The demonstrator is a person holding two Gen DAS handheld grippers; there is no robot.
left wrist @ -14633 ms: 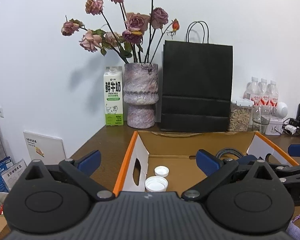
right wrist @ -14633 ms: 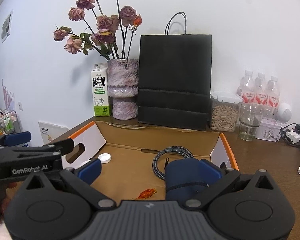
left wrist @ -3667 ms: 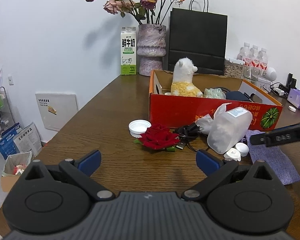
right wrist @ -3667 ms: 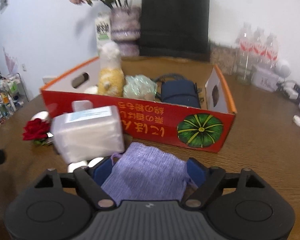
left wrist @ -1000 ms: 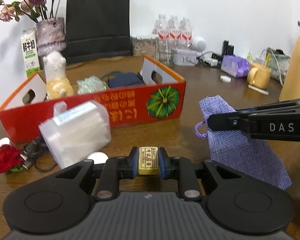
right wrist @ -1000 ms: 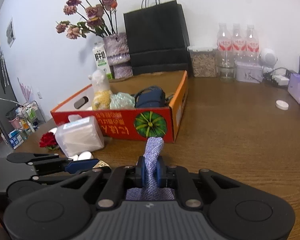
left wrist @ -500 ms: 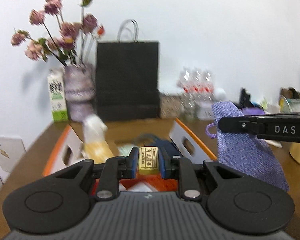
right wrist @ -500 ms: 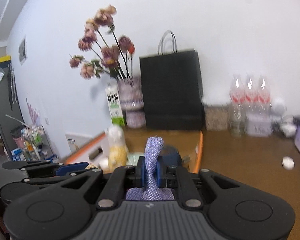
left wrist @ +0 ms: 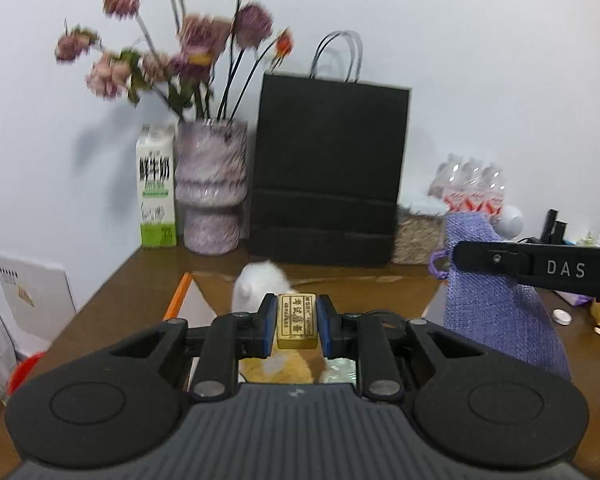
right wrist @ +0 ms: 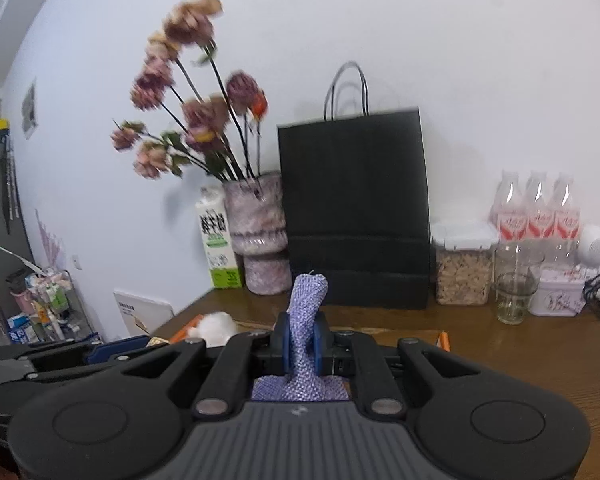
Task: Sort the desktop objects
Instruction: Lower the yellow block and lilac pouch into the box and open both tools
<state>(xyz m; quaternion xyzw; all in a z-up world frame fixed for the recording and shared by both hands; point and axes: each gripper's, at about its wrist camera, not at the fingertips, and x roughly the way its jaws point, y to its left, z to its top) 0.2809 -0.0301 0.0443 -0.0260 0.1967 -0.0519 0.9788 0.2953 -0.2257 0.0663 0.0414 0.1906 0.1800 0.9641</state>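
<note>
My left gripper (left wrist: 296, 326) is shut on a small gold bar (left wrist: 296, 322) with embossed characters, held above the orange-rimmed cardboard box (left wrist: 180, 296). A white plush toy (left wrist: 260, 288) stands in the box just beyond it. My right gripper (right wrist: 303, 340) is shut on a purple woven pouch (right wrist: 306, 320), whose body hangs in the left wrist view (left wrist: 496, 316) at the right, over the box's right end. The left gripper shows low at the left in the right wrist view (right wrist: 116, 350).
A black paper bag (left wrist: 328, 172), a vase of dried roses (left wrist: 212, 196) and a milk carton (left wrist: 156, 196) stand against the wall behind the box. A jar of seeds (right wrist: 462, 268), a glass (right wrist: 516, 284), water bottles (right wrist: 534, 208) and a tin (right wrist: 556, 290) are at the right.
Both grippers have moved forward over the box with their loads, closer to the back wall. The plush toy now sits nearly under the left gripper. Both grips are unchanged.
</note>
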